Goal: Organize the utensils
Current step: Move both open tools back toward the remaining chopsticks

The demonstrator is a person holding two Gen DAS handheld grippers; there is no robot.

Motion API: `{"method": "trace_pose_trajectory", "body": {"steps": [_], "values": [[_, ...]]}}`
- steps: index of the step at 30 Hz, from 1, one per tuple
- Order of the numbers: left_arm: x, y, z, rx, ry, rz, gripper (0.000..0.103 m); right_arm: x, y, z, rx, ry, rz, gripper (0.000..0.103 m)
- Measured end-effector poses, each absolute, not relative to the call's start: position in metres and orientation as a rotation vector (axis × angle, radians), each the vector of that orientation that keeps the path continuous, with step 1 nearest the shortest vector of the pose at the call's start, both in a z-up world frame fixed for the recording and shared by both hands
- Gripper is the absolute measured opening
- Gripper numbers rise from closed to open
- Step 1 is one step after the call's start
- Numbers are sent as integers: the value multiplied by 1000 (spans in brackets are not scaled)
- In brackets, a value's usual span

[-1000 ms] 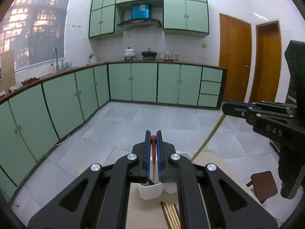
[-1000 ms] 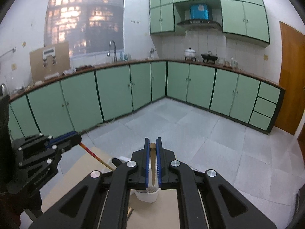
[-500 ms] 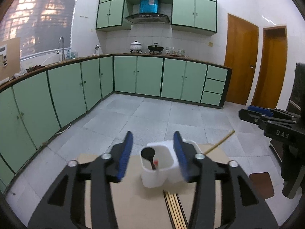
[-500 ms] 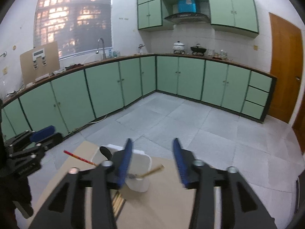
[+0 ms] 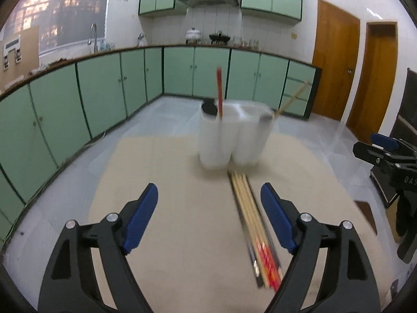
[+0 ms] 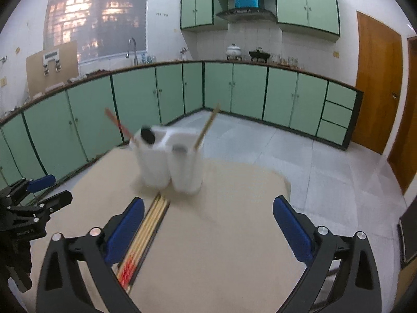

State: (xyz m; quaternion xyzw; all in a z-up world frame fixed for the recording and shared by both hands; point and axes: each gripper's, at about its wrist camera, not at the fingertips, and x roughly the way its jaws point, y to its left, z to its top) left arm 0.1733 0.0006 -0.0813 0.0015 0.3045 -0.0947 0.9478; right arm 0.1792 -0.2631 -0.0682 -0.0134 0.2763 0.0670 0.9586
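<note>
The left tool (image 5: 209,217) stands wide apart with nothing between its blue pads – its jaws have just been opening, and only bare table (image 5: 169,260) lies under the gap. The right tool (image 6: 208,225) is spread wider still, its jaws likewise just opened and empty.

A white holder (image 5: 229,135) with several compartments stands upright near the far edge of the table. A red-topped chopstick (image 5: 219,91) rises nearly upright from its left compartment, beside a dark round utensil head (image 5: 209,108). A pale wooden chopstick (image 5: 292,99) leans out of the right compartment toward the right.

A bundle of chopsticks (image 5: 254,224) lies flat on the table – one end just in front of the holder, the other reaching toward the near edge. In the left wrist view the bundle lies just inside the right-hand pad; in the right wrist view it passes behind the left-hand pad.
</note>
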Motion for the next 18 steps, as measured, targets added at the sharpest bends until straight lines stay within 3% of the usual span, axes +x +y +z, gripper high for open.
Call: {"method": "trace_pose_trajectory", "body": {"steps": [13,18], "values": [[140,15,-148,33,735,-113,80,133,-232,-161,67,702,112,96],[141,25,-158,22,771,-88,81,124,-212,-178,26,758,153,82]]}}
